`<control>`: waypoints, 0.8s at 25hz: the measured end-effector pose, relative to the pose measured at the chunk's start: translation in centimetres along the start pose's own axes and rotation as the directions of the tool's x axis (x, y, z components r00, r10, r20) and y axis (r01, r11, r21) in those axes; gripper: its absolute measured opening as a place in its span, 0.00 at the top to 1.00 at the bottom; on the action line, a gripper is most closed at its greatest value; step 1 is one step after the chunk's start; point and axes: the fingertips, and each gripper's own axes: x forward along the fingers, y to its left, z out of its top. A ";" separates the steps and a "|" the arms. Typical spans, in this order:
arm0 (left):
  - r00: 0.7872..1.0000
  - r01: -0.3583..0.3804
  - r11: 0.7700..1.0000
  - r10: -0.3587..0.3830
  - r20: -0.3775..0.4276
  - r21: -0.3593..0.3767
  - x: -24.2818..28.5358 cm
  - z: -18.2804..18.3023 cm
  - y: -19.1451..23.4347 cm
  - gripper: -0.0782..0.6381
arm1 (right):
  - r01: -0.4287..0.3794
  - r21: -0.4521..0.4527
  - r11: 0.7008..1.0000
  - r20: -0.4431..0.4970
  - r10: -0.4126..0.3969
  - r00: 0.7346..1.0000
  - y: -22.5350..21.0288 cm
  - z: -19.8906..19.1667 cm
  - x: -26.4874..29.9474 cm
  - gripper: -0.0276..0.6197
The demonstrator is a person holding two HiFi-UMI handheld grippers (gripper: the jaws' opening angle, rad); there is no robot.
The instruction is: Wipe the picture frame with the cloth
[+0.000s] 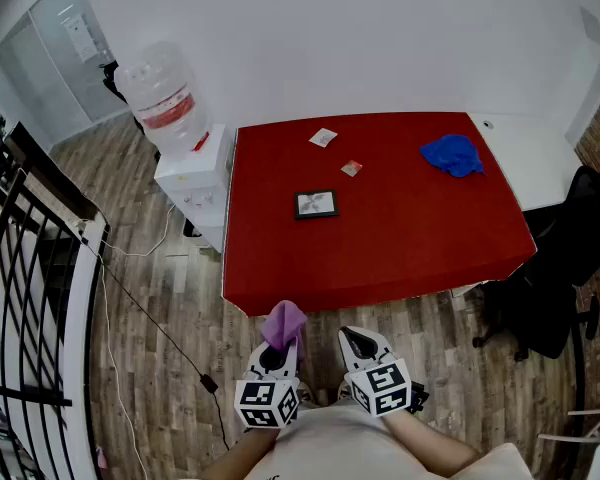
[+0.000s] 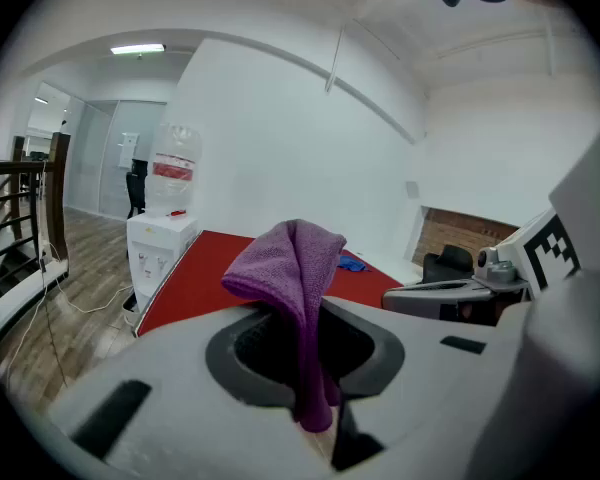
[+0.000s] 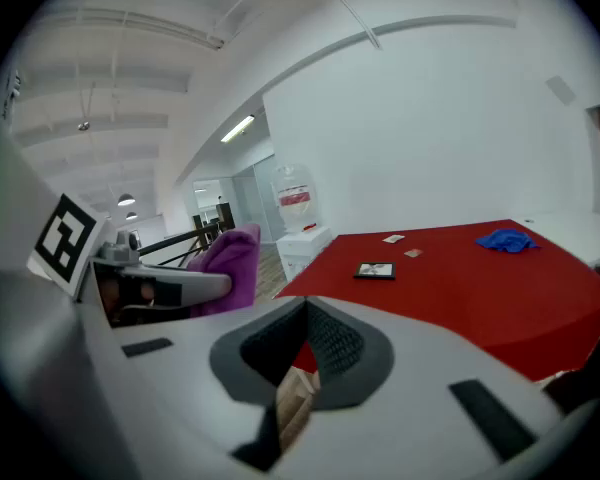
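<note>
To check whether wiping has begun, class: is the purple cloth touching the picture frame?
Apart. The head view shows the purple cloth in the left gripper over the floor, the picture frame away on the red table.

Purple cloth point(image 2: 298, 298) pinched in left gripper point(image 2: 310, 368), red table point(image 2: 215, 273) beyond.

No legible text; the water bottle's label point(image 1: 168, 108) is too small.
</note>
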 end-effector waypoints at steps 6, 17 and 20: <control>1.000 -0.022 1.000 0.022 0.009 -0.017 1.4 -0.8 -2.0 0.81 | -0.010 -0.008 1.000 -0.005 0.010 1.000 -2.7 -0.6 -0.9 0.95; 1.000 -0.001 1.000 0.001 -0.017 -0.006 6.4 0.2 -0.3 0.81 | 0.023 0.025 0.999 -0.028 -0.022 0.999 -5.8 0.1 3.0 0.95; 1.000 0.023 1.000 -0.024 -0.018 -0.009 9.2 1.7 1.7 0.81 | 0.046 0.025 0.999 -0.026 -0.045 0.999 -6.8 1.6 5.8 0.95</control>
